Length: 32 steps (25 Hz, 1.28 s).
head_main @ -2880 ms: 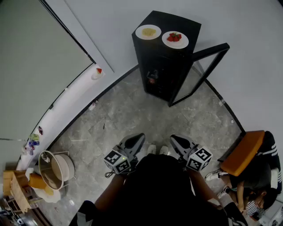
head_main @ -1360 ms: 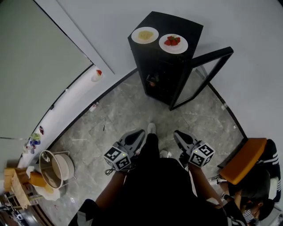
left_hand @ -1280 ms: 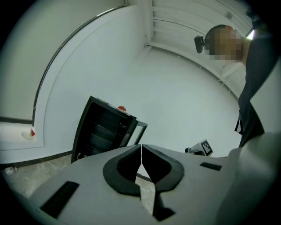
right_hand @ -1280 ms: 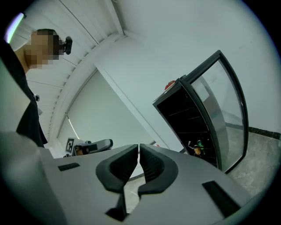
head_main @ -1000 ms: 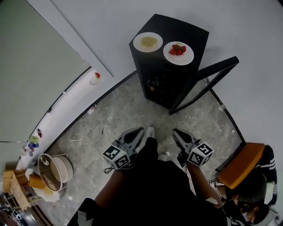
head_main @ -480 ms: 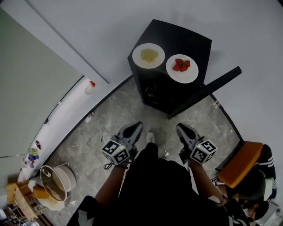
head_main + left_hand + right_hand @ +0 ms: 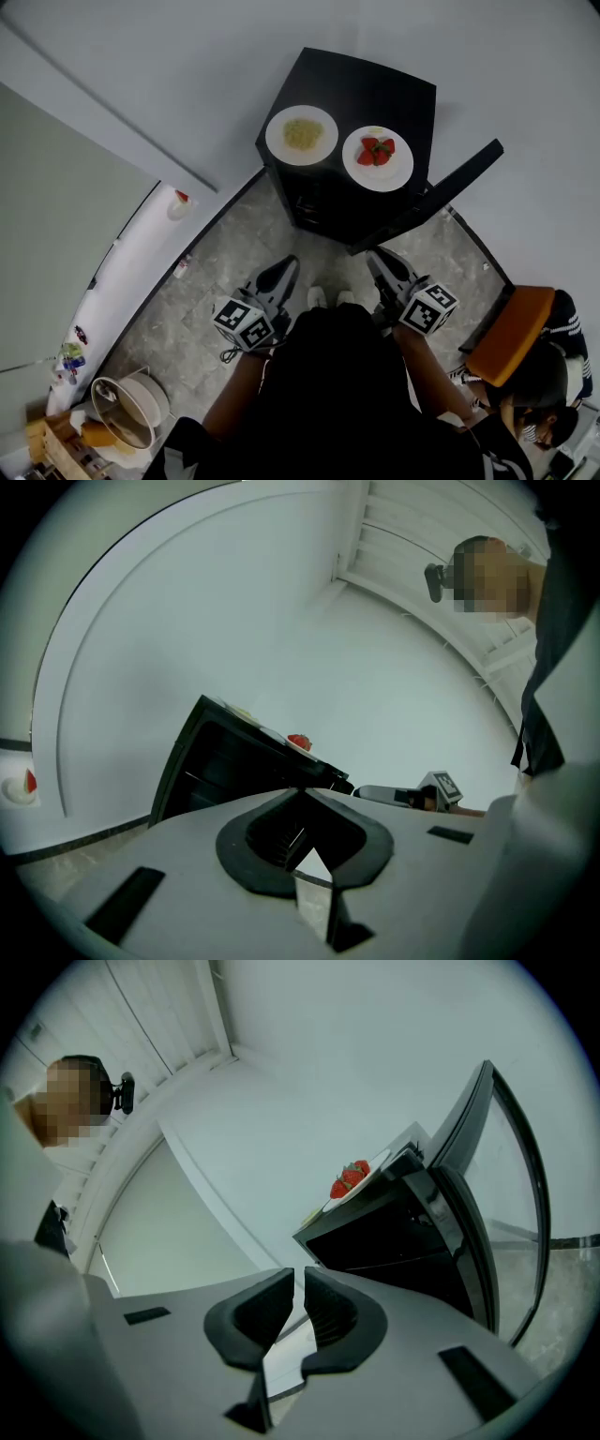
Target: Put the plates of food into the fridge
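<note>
Sitting atop the boxy black fridge are the round white strawberry plate and yellow-food plate; before it, left gripper and right gripper are hovering, jaws pinched together, empty.

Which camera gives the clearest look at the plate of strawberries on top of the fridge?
The head view: it looks down on the whole strawberry plate on the fridge top. The right gripper view catches it edge-on, berries above the rim. The left gripper view shows only a sliver with one red berry.
</note>
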Each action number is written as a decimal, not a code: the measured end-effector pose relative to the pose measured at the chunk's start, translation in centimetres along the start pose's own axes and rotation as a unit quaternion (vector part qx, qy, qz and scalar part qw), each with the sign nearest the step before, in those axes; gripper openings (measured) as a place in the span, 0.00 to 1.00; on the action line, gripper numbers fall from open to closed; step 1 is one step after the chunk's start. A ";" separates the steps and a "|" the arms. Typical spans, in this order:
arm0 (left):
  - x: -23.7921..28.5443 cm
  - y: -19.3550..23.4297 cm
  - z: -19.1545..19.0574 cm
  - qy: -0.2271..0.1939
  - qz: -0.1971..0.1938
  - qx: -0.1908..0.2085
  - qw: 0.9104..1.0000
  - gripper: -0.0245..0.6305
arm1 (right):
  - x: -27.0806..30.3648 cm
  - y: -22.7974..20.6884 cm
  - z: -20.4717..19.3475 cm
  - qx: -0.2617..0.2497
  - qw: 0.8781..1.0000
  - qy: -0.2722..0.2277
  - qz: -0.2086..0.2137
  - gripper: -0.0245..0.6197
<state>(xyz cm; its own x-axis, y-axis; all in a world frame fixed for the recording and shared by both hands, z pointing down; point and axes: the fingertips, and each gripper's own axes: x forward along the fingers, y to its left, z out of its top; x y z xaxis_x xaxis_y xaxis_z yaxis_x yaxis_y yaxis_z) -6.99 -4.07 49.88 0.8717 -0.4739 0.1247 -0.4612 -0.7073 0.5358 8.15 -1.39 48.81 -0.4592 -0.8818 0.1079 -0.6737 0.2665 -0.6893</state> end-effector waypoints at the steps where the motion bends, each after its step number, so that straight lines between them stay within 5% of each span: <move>1: 0.2 -0.1 -0.1 0.003 -0.002 0.001 1.000 0.08 | 0.2 -0.3 0.3 0.002 1.000 -0.002 0.001 0.09; 10: 1.0 -0.5 0.7 0.004 0.002 0.006 1.000 0.08 | 2.5 -1.6 3.8 0.113 0.992 -0.052 0.015 0.09; 26: 2.3 0.8 1.9 0.002 0.020 0.027 0.999 0.08 | 5.9 -3.4 6.1 0.185 0.978 -0.091 0.011 0.16; 32: 2.9 1.6 1.9 0.012 0.023 0.030 0.999 0.08 | 6.8 -4.2 6.9 0.233 0.965 -0.119 0.014 0.20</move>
<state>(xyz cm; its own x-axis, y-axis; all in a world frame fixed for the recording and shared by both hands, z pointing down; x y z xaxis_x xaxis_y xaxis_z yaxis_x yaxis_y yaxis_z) -5.48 -7.55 49.50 0.8531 -0.4939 0.1683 -0.5087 -0.7155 0.4788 11.87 -11.16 47.52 -0.2897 -0.9561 -0.0439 -0.3035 0.1353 -0.9432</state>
